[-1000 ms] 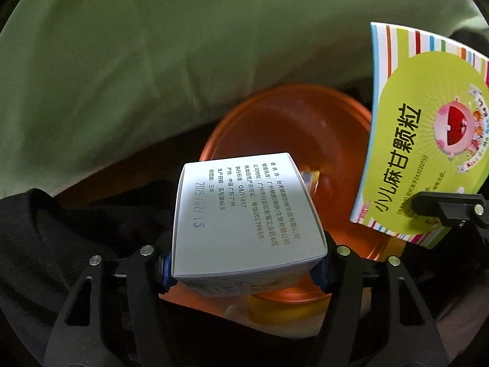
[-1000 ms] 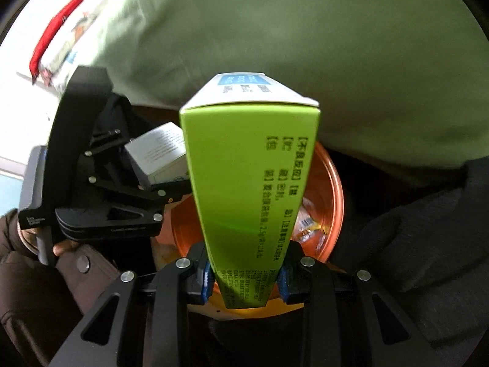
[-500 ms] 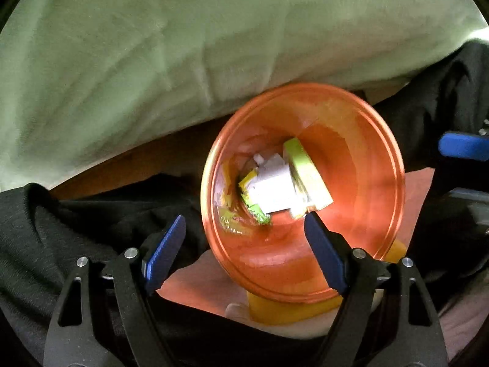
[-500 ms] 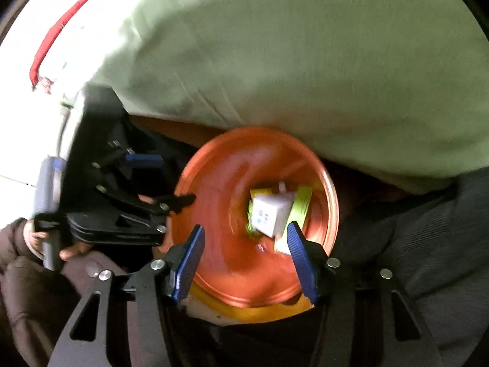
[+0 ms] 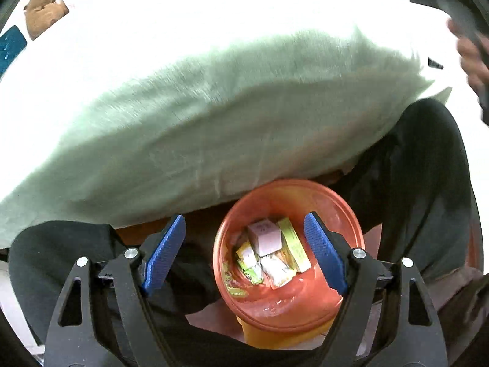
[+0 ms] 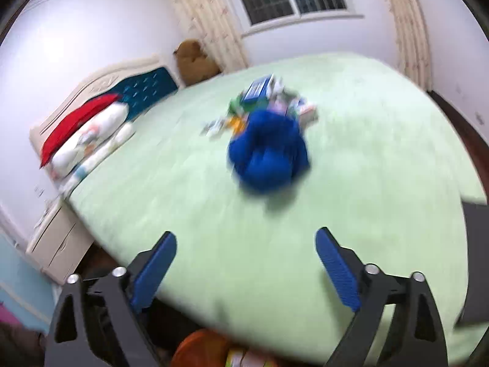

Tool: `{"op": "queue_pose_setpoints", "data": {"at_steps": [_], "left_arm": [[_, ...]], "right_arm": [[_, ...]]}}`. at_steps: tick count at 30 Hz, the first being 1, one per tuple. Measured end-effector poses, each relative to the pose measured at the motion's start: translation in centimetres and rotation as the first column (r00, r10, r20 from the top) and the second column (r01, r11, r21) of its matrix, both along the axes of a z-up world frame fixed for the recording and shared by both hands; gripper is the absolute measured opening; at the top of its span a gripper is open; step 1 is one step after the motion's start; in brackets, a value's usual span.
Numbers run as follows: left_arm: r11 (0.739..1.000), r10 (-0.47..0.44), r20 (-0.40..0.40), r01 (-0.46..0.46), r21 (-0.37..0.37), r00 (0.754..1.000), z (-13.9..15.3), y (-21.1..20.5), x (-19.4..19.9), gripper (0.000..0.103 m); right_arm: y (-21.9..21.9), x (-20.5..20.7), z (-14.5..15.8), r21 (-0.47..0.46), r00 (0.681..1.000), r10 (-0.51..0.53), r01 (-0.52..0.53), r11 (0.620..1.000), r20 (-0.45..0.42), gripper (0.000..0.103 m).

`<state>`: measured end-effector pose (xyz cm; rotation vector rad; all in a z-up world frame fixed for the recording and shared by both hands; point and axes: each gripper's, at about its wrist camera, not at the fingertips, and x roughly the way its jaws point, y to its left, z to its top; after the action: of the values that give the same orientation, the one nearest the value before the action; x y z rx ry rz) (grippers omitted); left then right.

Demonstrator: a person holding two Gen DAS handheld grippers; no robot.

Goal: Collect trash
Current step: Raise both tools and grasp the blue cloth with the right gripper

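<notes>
An orange bin [image 5: 333, 208] stands below the bed edge, holding a white box [image 5: 265, 238], a green box [image 5: 295, 247] and several wrappers. My left gripper [image 5: 244, 252] is open and empty above the bin. My right gripper [image 6: 246, 270] is open and empty, raised over the green bed [image 6: 366, 153]. A pile of trash boxes and wrappers [image 6: 262, 104] lies mid-bed behind a blue cloth bundle [image 6: 269, 156]. The bin's rim [image 6: 195, 348] shows at the bottom of the right wrist view.
The green bedspread [image 5: 183, 116] overhangs the bin. Dark trouser legs [image 5: 428, 183] flank the bin. Pillows [image 6: 88, 137], a headboard [image 6: 143, 85], a brown plush toy [image 6: 192, 61] and a nightstand [image 6: 58, 244] lie at the left. The right gripper's body [image 5: 458, 15] shows top right.
Both grippers opened and dropped the white box and the green box into the orange bin. The right gripper then swung up toward the bed; the left gripper pulled back from the bin.
</notes>
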<state>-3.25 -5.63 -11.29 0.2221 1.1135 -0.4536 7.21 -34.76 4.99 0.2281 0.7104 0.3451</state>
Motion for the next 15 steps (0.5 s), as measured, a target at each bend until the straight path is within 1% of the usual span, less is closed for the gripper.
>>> {"op": "queue_pose_setpoints", "data": {"at_steps": [4,7,9,12,15], "left_arm": [[1.000,0.024,0.019,-0.023,-0.014,1.000,0.9,1.0,-0.2,0.078],[0.998,0.050,0.023,-0.049,-0.033,0.998,1.3,2.2,-0.1,0.078],[0.996,0.074,0.018,-0.072,-0.059,0.997,1.8,3.0,0.1,0.078],[0.991,0.101,0.016,-0.099,-0.093,0.995,2.7,3.5,0.6,0.078],[0.990,0.115,0.039,-0.111,-0.087,0.993,3.5,3.5,1.0,0.078]], "right_arm": [[1.2,5.2,-0.4,-0.012,0.998,-0.051,0.050,0.999,-0.033,0.096],[2.0,7.9,-1.5,-0.007,0.994,-0.090,0.090,0.996,-0.062,0.096],[2.4,9.2,-2.4,-0.007,0.990,-0.117,0.116,0.993,-0.081,0.096],[2.7,11.5,-3.5,0.032,0.985,-0.128,0.132,0.991,-0.119,0.097],[3.4,12.8,-4.2,0.046,0.984,-0.117,0.124,0.991,-0.136,0.097]]}}
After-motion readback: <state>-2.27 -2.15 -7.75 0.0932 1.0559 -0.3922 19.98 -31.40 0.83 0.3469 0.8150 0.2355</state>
